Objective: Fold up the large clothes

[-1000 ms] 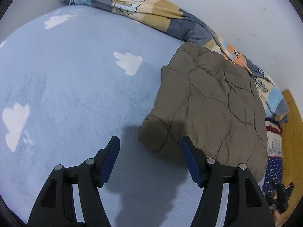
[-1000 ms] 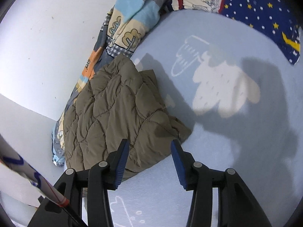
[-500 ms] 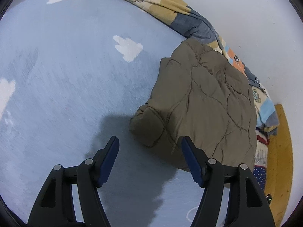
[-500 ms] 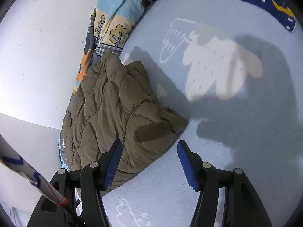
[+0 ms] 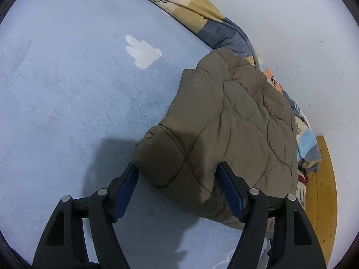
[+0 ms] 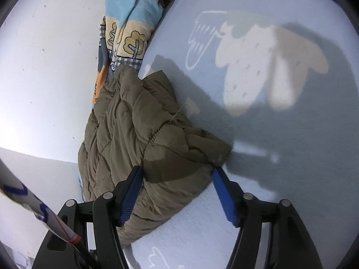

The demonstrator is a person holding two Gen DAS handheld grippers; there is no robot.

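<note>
One jacket: olive quilted jacket (image 5: 228, 121), folded, on the blue cloud-print bed sheet (image 5: 67, 89) beside the wall.
Left gripper (image 5: 178, 172): jaws just widened, spread around a near corner, not clamped.
Right gripper (image 6: 176, 178): same, straddling the other corner.
Next: seat both deep, then close together.
Count: two grippers, one patterned quilt (image 5: 193, 6).

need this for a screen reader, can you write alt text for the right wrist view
The right gripper, jaws open and just widening, straddles the near corner of a folded olive quilted jacket on a pale blue bedsheet with white cloud prints. A patchwork blanket lies bunched along the white wall behind.
</note>
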